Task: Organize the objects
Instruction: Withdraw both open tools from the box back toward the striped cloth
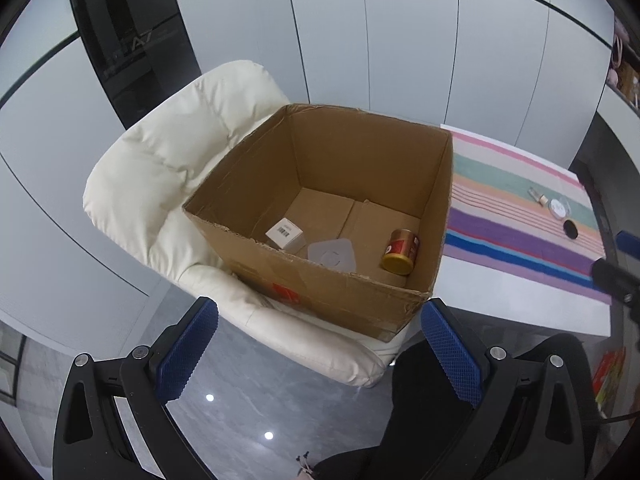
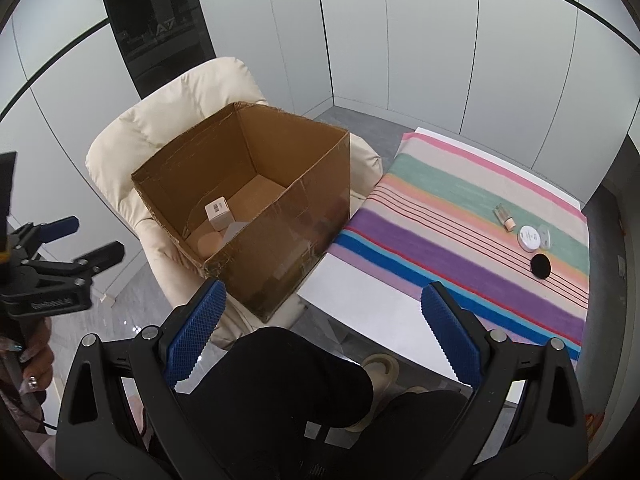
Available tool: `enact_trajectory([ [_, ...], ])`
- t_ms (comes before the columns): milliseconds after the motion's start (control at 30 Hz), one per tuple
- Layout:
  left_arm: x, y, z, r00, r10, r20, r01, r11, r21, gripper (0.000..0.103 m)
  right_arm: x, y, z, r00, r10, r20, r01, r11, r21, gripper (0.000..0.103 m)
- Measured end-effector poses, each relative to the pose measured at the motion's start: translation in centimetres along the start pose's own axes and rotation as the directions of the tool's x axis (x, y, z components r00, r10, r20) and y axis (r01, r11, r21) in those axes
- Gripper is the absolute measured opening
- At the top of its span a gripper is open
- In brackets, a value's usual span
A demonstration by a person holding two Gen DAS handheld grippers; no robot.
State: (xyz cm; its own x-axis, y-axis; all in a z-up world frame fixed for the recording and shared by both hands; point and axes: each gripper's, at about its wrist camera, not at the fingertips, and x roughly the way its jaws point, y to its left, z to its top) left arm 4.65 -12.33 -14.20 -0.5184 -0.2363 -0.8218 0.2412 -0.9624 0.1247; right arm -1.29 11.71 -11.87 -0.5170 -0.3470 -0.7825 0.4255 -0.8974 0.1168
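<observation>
Cream chair (image 1: 160,176) bearing an open cardboard box (image 1: 336,296), beside a white surface (image 2: 360,292) draped with a striped cloth (image 2: 480,216). In the box, a gold can (image 1: 400,250), a white carton (image 1: 285,233) and a pale lid (image 1: 332,255); on the cloth, a small bottle (image 2: 504,218), white jar (image 2: 529,237) and black cap (image 2: 540,265). Left hand-held gripper (image 1: 320,348) and right hand-held gripper (image 2: 324,328) both spread wide, empty.

Cream padded chair (image 1: 160,168), striped cloth (image 2: 460,216)

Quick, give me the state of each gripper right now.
Left gripper: open, holding nothing, held back from the cardboard box.
Right gripper: open, holding nothing.
</observation>
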Motion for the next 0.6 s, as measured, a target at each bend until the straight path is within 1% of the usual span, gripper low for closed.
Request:
enact_trajectory([
  [100, 0.6, -0.3, 0.3, 1.0, -0.022, -0.016, 0.022, 1.0, -0.004, 0.102, -0.3, -0.3, 0.1, 1.0, -0.007, 0.012, 0.007, 1.0, 0.006, 0.1],
  [200, 0.8, -0.7, 0.7, 0.998, -0.057, -0.017, 0.057, 0.998, -0.013, 0.102, -0.6, -1.0, 0.0, 1.0, -0.019, 0.019, 0.019, 1.0, 0.021, 0.1],
  [267, 0.8, -1.2, 1.0, 0.998, -0.067, -0.014, 0.067, 0.998, -0.01, 0.102, -0.8, -1.6, -0.2, 0.999, -0.03, 0.02, 0.03, 0.999, 0.036, 0.1],
  [467, 1.4, -4.2, 2.1, 0.992, -0.124, -0.024, 0.125, 0.992, 0.033, 0.102, -1.4, -4.5, -1.1, 0.997, -0.075, 0.012, 0.074, 0.993, 0.092, 0.1],
  [600, 1.5, -7.0, 2.8, 0.984, -0.177, -0.034, 0.179, 0.981, 0.078, 0.102, -2.1, -7.2, -1.9, 0.994, -0.112, 0.008, 0.109, 0.985, 0.135, 0.1],
])
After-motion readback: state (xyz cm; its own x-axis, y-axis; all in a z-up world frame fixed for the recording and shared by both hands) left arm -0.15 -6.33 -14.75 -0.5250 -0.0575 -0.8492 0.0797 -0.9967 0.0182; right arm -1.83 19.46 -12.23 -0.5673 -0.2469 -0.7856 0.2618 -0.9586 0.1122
